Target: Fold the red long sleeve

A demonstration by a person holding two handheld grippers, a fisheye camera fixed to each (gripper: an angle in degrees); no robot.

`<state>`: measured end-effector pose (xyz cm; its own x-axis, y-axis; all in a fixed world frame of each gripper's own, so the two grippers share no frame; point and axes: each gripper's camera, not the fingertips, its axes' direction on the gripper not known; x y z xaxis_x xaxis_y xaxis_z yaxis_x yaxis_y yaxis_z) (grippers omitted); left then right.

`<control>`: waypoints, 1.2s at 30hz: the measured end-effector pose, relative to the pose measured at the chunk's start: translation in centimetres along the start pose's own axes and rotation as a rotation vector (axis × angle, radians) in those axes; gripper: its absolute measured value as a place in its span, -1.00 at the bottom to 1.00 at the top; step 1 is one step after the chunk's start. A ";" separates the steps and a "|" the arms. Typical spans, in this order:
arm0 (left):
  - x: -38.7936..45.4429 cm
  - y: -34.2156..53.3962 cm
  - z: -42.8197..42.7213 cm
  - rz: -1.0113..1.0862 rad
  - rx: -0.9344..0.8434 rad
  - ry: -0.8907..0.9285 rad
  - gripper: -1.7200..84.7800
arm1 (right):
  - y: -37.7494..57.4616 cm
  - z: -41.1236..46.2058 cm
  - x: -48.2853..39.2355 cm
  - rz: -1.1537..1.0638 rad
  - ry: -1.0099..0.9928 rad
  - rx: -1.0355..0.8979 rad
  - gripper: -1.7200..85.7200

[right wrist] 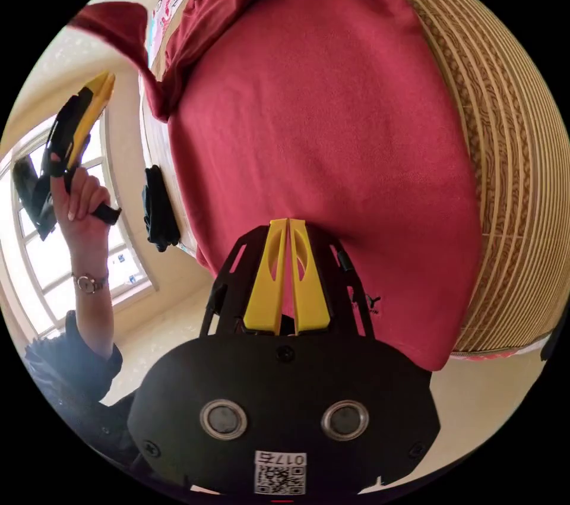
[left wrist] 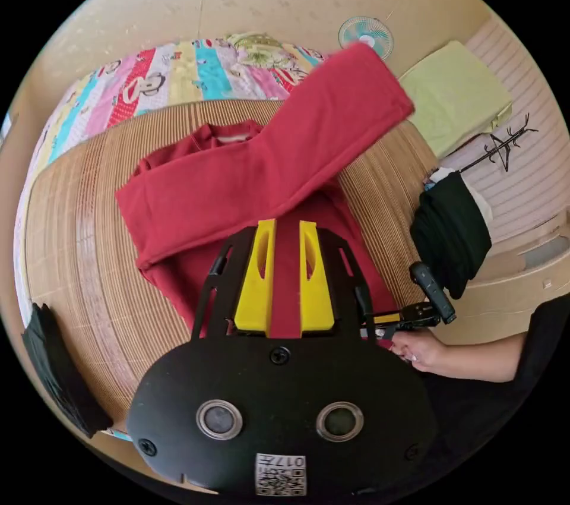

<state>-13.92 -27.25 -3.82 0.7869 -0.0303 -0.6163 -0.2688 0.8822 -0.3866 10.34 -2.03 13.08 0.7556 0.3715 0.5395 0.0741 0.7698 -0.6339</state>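
Woven mat (left wrist: 71,243) on the bed carries the shirt (left wrist: 196,196), one sleeve lifted; left gripper (left wrist: 287,232) gapes, right gripper (right wrist: 288,229) pinches the hem, so the sleeve fold seems next.

The left gripper (left wrist: 287,232) has its two yellow jaws apart, with a clear gap between them, and nothing is held there. In the right gripper view the same tool (right wrist: 98,90) is raised high by the left hand (right wrist: 80,202), with the forearm upright and a watch on the wrist. The right gripper (right wrist: 288,227) has its jaws closed together at the tips. The right hand (left wrist: 418,347) holds the handle of its tool, arm stretched sideways.
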 end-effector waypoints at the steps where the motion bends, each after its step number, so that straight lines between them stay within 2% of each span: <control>1: -0.9 2.3 1.4 -0.092 -0.028 0.049 -0.81 | 0.7 -1.2 0.5 -0.024 0.027 0.003 -0.92; 4: -5.1 9.2 1.7 -0.345 -0.060 0.124 -0.79 | 2.8 -4.5 2.1 -0.072 0.111 0.019 -0.88; 8: -10.9 18.1 -1.7 -0.539 -0.067 0.037 -0.72 | 5.5 -7.7 4.9 -0.071 0.204 0.038 -0.81; 11: -13.2 21.2 -0.7 -0.512 -0.226 0.102 -0.66 | 6.8 -8.3 6.7 -0.082 0.244 -0.010 -0.76; 14: -12.7 22.2 2.5 -0.439 -0.383 0.220 -0.74 | 7.5 -7.7 7.4 -0.086 0.233 -0.072 -0.75; 17: -10.6 21.2 4.9 -0.315 -0.576 0.183 -0.85 | 7.7 -7.6 7.2 -0.152 0.283 -0.158 -0.76; 18: -10.3 21.0 4.8 -0.303 -0.583 0.153 -0.86 | 7.8 -8.4 7.2 -0.164 0.353 -0.158 -0.77; 21: -10.4 20.3 2.3 -0.308 -0.516 0.097 -0.89 | 8.1 -11.4 8.1 -0.121 0.376 -0.072 -0.73; 25: -13.2 23.9 -2.3 -0.577 -0.301 0.197 -0.92 | 8.2 -10.8 10.4 -0.084 0.220 -0.160 -0.69; 28: -14.5 26.6 -4.0 -0.799 -0.104 0.418 -0.93 | 8.9 -11.6 11.2 -0.056 0.300 -0.108 -0.80; 29: -14.5 26.5 -4.5 -0.827 -0.053 0.501 -0.93 | 9.1 -11.8 11.3 -0.082 0.246 -0.130 -0.84; 31: -14.1 25.5 -5.8 -0.802 -0.024 0.542 -0.93 | 10.2 -13.7 12.1 -0.063 0.152 -0.154 -0.89; 36: -13.2 26.4 -7.1 -0.768 -0.179 0.501 -0.94 | 15.6 -19.5 14.1 -0.003 0.080 -0.131 -0.92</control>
<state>-35.38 -6.85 -10.75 0.4645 -0.8108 -0.3560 0.1111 0.4522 -0.8850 34.81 5.07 0.00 0.8043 0.3229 0.4989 0.1568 0.6944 -0.7023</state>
